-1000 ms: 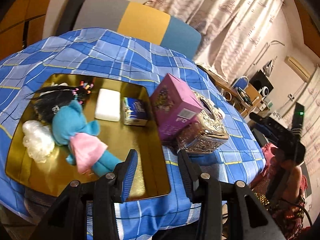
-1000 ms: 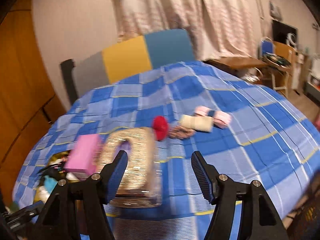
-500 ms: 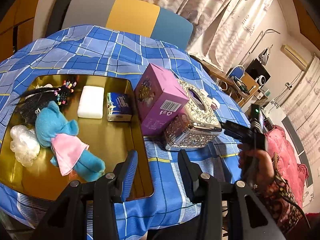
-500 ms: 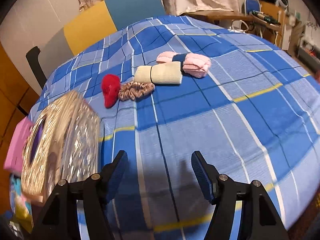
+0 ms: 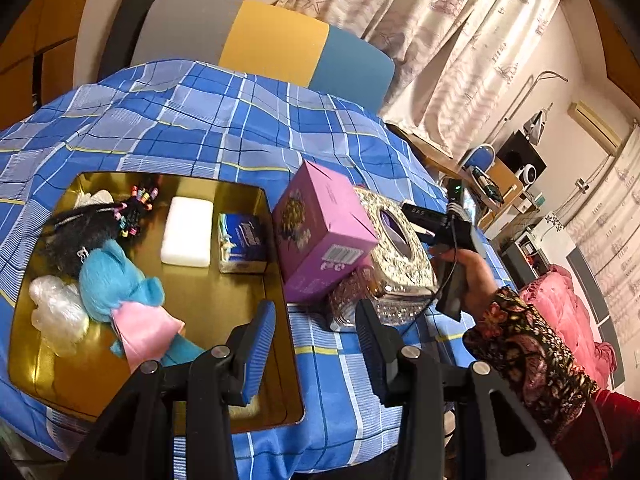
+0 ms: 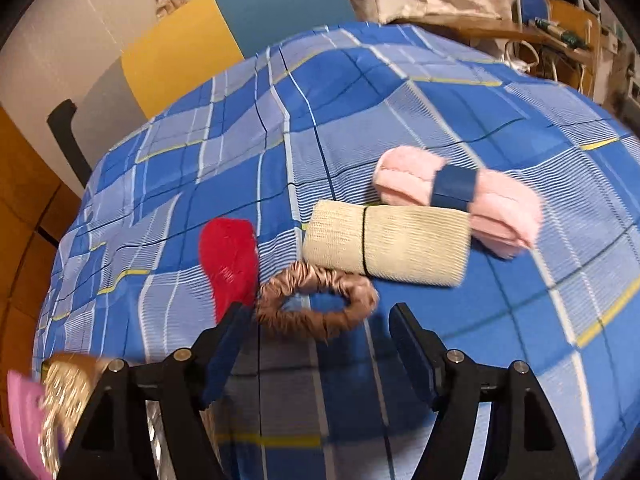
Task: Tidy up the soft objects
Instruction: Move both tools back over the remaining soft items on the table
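Closing on the brown scrunchie (image 6: 316,306): right hand-held gripper (image 6: 320,344) has its jaws spread wide and empty, with the scrunchie lying flat on the counter (image 6: 500,340) just ahead of the fingertips and between them.

Judgement on doing the grasp well: lower until both fingers straddle one side of the ring, pinch the fabric band itself and not the hole, and take up only the scrunchie, since the red soft piece (image 6: 230,260) touches its far-left edge and the beige rolled cloth (image 6: 386,242) overlaps its far side. Blue plaid cover is loose, so a pinch too low may catch it.

Appearance: satin-like, gathered brown ring, limp, lying open with plaid showing through the centre. View is motion-blurred; finer detail not readable.

Further out: pink fluffy roll with a blue band (image 6: 456,196) sits beyond and right of the beige roll.

Left hand-held gripper (image 5: 316,340) is also wide open, holding nothing, above the near edge of the gold tray (image 5: 256,312). Tray already carries a blue plush toy (image 5: 120,292), a white block (image 5: 187,231) and other items. Probable destination for the scrunchie, by judgement only
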`<state>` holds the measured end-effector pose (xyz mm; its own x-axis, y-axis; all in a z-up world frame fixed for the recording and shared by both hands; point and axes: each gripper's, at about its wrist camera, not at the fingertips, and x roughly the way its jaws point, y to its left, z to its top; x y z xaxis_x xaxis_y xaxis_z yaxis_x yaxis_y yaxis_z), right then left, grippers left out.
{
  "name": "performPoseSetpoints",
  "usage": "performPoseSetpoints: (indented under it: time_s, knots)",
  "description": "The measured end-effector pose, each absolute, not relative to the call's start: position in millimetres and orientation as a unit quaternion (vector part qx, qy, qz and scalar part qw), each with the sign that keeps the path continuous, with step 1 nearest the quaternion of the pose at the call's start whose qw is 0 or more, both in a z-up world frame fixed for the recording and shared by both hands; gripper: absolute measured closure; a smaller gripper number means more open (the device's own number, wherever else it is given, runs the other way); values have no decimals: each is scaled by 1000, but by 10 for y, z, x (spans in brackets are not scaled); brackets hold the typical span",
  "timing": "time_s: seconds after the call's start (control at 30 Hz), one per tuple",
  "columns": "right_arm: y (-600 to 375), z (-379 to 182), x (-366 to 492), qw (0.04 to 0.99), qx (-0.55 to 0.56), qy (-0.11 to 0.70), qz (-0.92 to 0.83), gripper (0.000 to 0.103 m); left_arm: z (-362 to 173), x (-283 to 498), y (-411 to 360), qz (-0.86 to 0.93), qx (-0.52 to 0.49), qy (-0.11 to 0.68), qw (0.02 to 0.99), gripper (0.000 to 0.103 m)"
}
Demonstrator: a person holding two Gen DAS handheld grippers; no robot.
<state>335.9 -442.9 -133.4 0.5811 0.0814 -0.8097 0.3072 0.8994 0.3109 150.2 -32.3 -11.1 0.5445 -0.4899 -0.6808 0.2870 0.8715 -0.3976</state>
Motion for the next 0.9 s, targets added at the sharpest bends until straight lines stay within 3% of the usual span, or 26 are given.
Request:
performPoseSetpoints:
  time_s: [0.3,0.37,0.43,0.53,0.73,0.9]
  knots:
    - [-4402,-1491,3549,861,203,464,-58,33,-16,1646,-328,-216,-118,420,873,61]
    - [-4422,-1488,3512,865,205,455,-48,40,25,1678,-360,-217,-111,419,875,61]
    - [-4429,-1489,3475,867,202,454,-36,55,83,1722,-409,-222,-106,415,876,61]
    - [-4463,-1491,3390,869,205,450,-33,65,177,1795,-475,-232,-107,409,876,61]
    - [-4625,-1480,3085,872,222,434,-41,77,464,1965,-719,-263,-96,392,877,61]
    - [-4673,-1451,2927,884,227,408,-6,77,665,2271,-1043,-287,-69,393,871,61]
